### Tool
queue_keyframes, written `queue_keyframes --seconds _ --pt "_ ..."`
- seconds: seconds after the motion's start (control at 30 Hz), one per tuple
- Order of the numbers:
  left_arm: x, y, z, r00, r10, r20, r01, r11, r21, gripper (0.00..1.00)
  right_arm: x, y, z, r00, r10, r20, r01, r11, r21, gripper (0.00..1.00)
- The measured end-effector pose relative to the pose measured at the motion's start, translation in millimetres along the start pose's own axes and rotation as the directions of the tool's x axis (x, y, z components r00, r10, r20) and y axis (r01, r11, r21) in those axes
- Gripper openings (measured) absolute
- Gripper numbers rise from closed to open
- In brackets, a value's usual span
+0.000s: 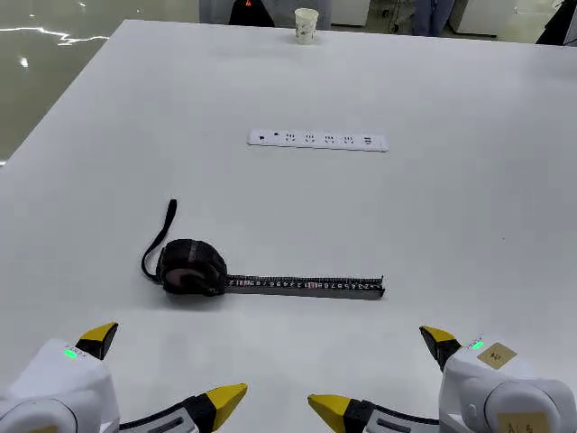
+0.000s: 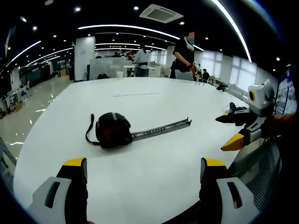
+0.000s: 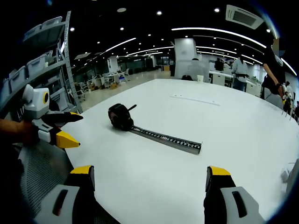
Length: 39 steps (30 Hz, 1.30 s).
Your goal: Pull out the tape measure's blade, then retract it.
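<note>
The worktop (image 1: 451, 225) is seen as plain white with a faint sheen. The tape measure (image 1: 191, 267) is cased in black, its side face tinged dark red, and its strap (image 1: 160, 236) is black. The blade (image 1: 306, 286) is rendered dark grey and patterned with fine pale graduations. The power strip (image 1: 317, 140) is white, dotted with dark socket holes. The paper cup (image 1: 306, 25) is white with a faint greenish print. The left gripper (image 1: 164, 363) and right gripper (image 1: 380, 368) are bodied in white, with black jaws tipped in yellow and a green light on each.
</note>
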<state>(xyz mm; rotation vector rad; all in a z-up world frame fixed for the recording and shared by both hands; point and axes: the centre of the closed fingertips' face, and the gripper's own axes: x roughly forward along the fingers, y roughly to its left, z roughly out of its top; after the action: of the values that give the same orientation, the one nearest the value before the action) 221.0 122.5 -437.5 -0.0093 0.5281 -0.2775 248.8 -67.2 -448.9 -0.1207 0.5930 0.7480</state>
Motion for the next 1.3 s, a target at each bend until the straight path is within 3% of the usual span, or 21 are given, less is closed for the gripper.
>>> queue_keyframes --seconds 0.73,1.3 --pt "11.9 -2.3 4.6 0.9999 0.013 -0.006 -0.013 1.000 -0.005 0.99 5.0 -1.8 4.5 0.9982 0.059 0.015 -0.059 0.998 -0.020 0.99" --pt "28.0 7.1 8.4 0.9990 0.044 -0.009 -0.044 0.999 -0.027 0.99 12.9 -17.6 14.3 0.9941 0.107 0.017 -0.106 0.993 -0.061 0.96"
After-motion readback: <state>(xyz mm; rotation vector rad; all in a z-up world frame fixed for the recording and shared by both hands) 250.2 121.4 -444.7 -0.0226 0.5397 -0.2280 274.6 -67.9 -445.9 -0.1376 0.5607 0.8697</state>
